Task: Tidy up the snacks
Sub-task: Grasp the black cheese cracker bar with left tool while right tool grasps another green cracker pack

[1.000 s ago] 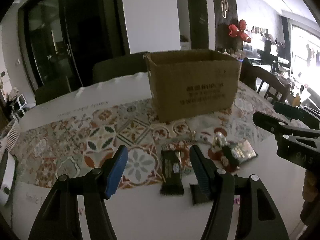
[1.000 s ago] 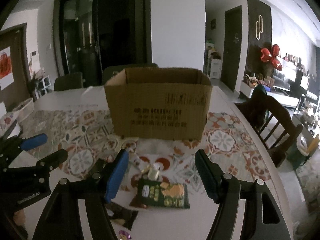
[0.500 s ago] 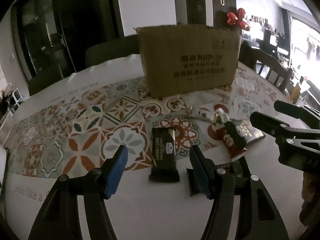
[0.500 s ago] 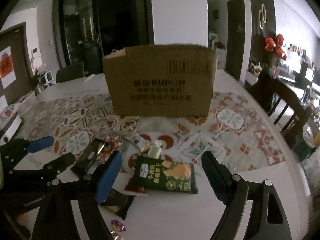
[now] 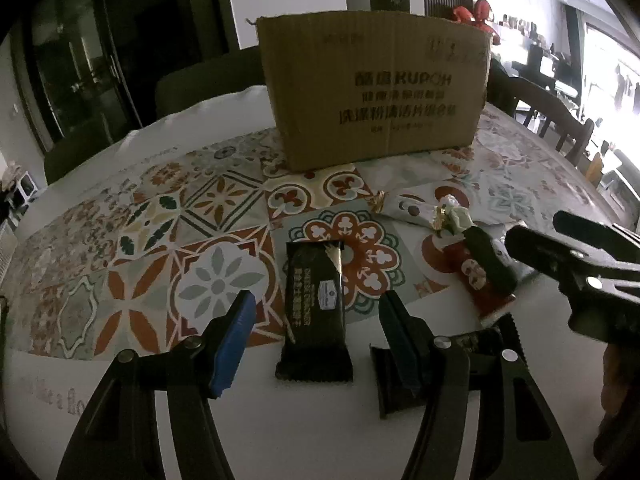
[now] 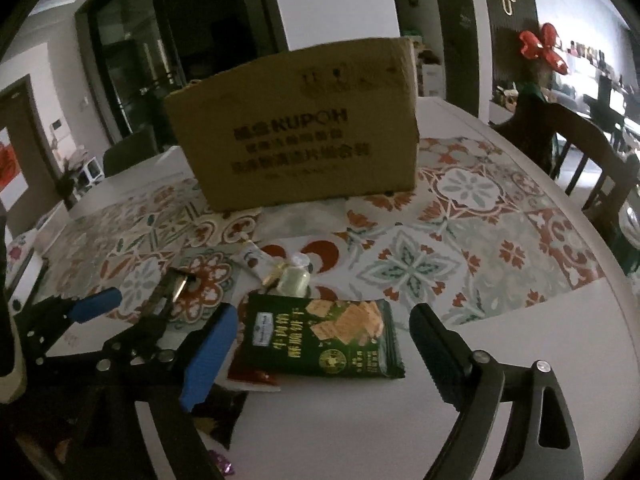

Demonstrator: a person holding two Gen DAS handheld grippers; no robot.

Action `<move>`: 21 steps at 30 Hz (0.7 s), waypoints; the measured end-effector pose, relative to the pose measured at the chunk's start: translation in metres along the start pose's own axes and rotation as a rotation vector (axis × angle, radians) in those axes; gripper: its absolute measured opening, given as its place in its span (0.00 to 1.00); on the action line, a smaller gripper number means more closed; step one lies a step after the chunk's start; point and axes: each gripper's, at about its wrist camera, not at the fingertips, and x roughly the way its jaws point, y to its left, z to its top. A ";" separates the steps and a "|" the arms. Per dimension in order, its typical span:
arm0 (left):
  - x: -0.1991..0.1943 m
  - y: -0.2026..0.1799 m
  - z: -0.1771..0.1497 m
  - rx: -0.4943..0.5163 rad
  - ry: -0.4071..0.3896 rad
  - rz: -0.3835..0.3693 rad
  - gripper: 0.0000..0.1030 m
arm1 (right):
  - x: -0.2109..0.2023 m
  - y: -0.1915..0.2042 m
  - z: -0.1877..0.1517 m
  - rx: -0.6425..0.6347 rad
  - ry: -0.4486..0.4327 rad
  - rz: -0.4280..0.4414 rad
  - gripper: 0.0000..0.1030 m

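Left gripper, jaws spread, straddles the dark bar before the box; right gripper, jaws opening, straddles the green packet. Both light, crinkly; pinch across sides.

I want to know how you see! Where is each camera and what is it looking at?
Left wrist: sits on the left gripper, looking down past its open fingers at a black snack bar; the right gripper pokes in.
Right wrist: sits on the right gripper, jaws opening around a green cracker packet; the left gripper shows.
Both see the cardboard box and the patterned tablecloth.
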 end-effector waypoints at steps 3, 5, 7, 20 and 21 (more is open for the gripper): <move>0.007 0.001 0.001 -0.010 0.017 -0.008 0.61 | 0.005 0.000 -0.001 0.002 0.019 0.006 0.87; 0.011 0.002 0.000 -0.013 0.027 -0.006 0.61 | 0.010 0.001 -0.003 0.001 0.033 0.005 0.87; 0.014 0.002 -0.001 -0.013 0.039 -0.010 0.61 | 0.014 0.000 -0.003 0.010 0.052 0.013 0.87; 0.023 0.006 0.000 -0.065 0.064 -0.078 0.49 | 0.025 0.000 -0.005 0.028 0.099 0.005 0.87; 0.023 0.006 0.001 -0.063 0.062 -0.076 0.43 | 0.025 0.000 -0.005 0.029 0.098 0.005 0.87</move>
